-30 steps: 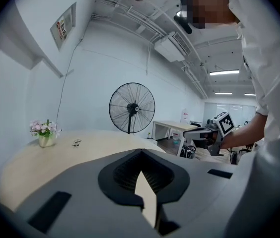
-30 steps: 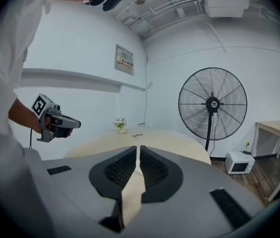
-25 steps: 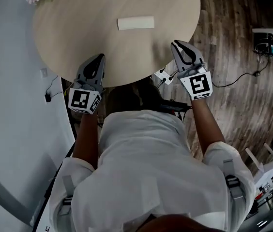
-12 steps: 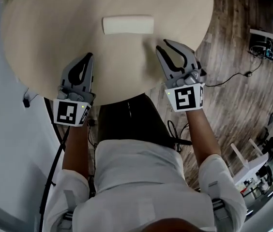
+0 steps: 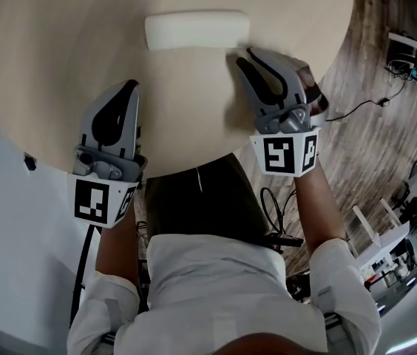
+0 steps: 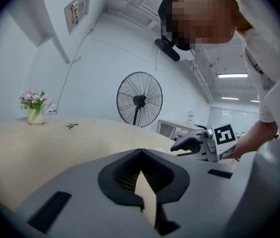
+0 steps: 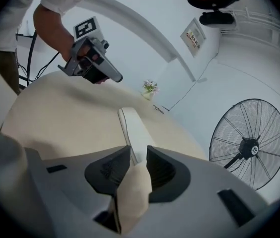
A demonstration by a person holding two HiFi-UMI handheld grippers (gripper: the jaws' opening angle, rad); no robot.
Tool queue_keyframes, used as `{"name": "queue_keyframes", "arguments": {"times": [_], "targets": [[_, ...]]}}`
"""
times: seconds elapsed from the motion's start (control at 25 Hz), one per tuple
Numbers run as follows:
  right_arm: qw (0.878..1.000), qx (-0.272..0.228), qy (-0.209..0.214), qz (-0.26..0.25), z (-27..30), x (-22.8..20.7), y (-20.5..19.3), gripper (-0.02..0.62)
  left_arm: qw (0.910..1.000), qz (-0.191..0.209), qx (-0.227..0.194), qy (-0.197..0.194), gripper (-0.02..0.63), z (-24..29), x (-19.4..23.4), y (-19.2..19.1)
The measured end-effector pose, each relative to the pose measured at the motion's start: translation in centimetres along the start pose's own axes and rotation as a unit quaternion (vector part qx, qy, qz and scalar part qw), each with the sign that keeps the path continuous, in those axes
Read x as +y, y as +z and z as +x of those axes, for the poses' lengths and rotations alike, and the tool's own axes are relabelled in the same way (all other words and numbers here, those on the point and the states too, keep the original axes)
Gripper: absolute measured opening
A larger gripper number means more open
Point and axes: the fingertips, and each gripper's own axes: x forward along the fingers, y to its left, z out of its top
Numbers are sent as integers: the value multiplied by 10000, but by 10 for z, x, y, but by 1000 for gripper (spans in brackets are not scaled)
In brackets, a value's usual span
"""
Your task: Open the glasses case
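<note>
A white oblong glasses case (image 5: 197,30) lies shut on the round beige table (image 5: 53,58), at the far side. My right gripper (image 5: 245,55) hovers just off the case's right end, jaws a little apart and nothing between them. In the right gripper view the case (image 7: 131,125) stretches away straight ahead of the gap in the right gripper (image 7: 138,155). My left gripper (image 5: 128,87) hangs over the table's near-left part, well short of the case, with its jaw tips together and empty. The left gripper view shows the left gripper (image 6: 140,152) closed at its tip and the right gripper (image 6: 199,144) beyond.
A small vase of flowers (image 6: 35,110) and a small dark item (image 6: 71,126) sit at the table's far side. A standing fan (image 7: 246,143) is beyond the table. Wooden floor with cables (image 5: 371,109) lies to the right. The table's near edge is by the person's waist.
Both grippers have moved forward over the table toward the case. The right gripper has come up to the case's right end. The case has not moved.
</note>
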Motion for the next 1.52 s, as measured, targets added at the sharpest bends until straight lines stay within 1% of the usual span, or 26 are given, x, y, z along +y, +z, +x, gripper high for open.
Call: {"name": "queue_keyframes", "arguments": {"times": [0.16, 0.32, 0.48, 0.68, 0.84, 0.92, 1.24, 1.52], "targets": [[9998, 26, 48, -196, 1, -8, -2, 109, 9994, 289, -121, -119, 11, 10, -5, 19], [9989, 114, 85, -449, 7, -2, -12, 109, 9987, 391, -63, -321, 11, 15, -8, 6], [9980, 166, 123, -603, 10, 1, -21, 105, 9983, 393, -89, -432, 11, 22, -17, 0], [9970, 236, 167, -723, 16, 4, -23, 86, 9977, 343, -220, -549, 11, 22, -18, 3], [9961, 258, 192, -825, 17, 4, -23, 79, 9972, 356, -248, -603, 11, 22, -19, 4], [9959, 259, 206, -837, 17, 3, -22, 63, 9972, 344, -242, -614, 11, 21, -19, 4], [9958, 222, 267, -850, 14, 1, -19, 52, 9972, 301, -240, -638, 11, 17, -17, 1], [9977, 115, 471, -484, 7, -17, -6, 34, 9968, 319, -281, -673, 11, 13, -18, 10]]}}
